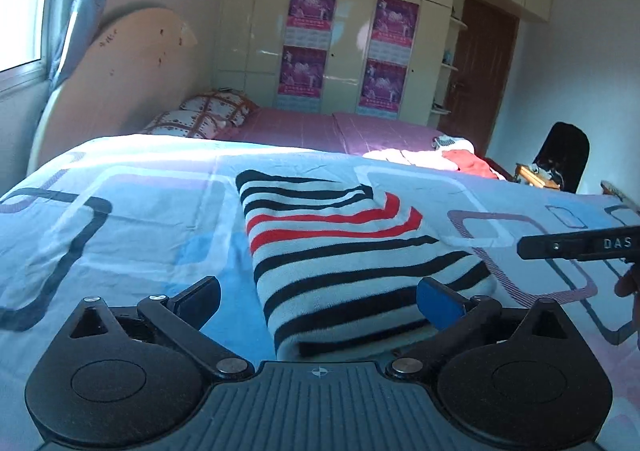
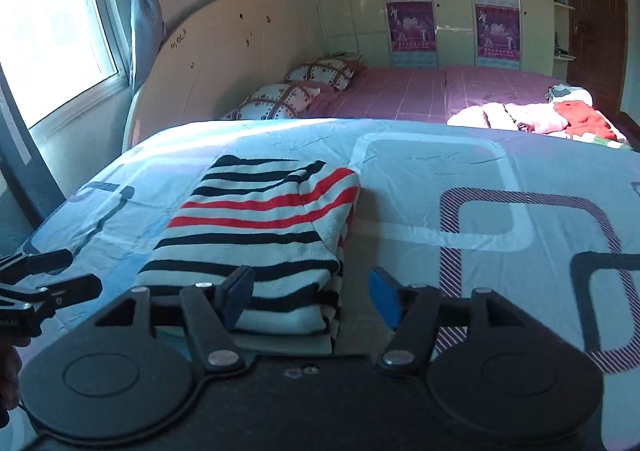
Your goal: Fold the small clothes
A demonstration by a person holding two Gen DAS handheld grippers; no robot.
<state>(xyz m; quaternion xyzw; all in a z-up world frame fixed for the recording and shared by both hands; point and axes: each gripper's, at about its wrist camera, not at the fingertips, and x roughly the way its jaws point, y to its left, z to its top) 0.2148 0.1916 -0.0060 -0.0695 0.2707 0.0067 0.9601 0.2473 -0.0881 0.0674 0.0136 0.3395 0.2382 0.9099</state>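
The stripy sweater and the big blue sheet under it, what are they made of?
The striped sweater looks like soft knitted yarn, probably cotton or wool: fine ribbing shows, and its folded edges are thick. The patterned bedsheet looks like thin, matte woven cotton, with small creases.

I am working over a surface covered by a light blue sheet [image 1: 140, 191] that is printed with rounded rectangles in white, grey, navy and striped purple. A folded striped sweater [image 1: 344, 251], white with black and red bands, is lying directly on the sheet near its front edge. Beyond it, a bed with a pink checked cover [image 2: 420, 91] is carrying two patterned pillows [image 2: 304, 87] at its head and a loose heap of clothes [image 2: 540, 115], white and red, at its near right corner.
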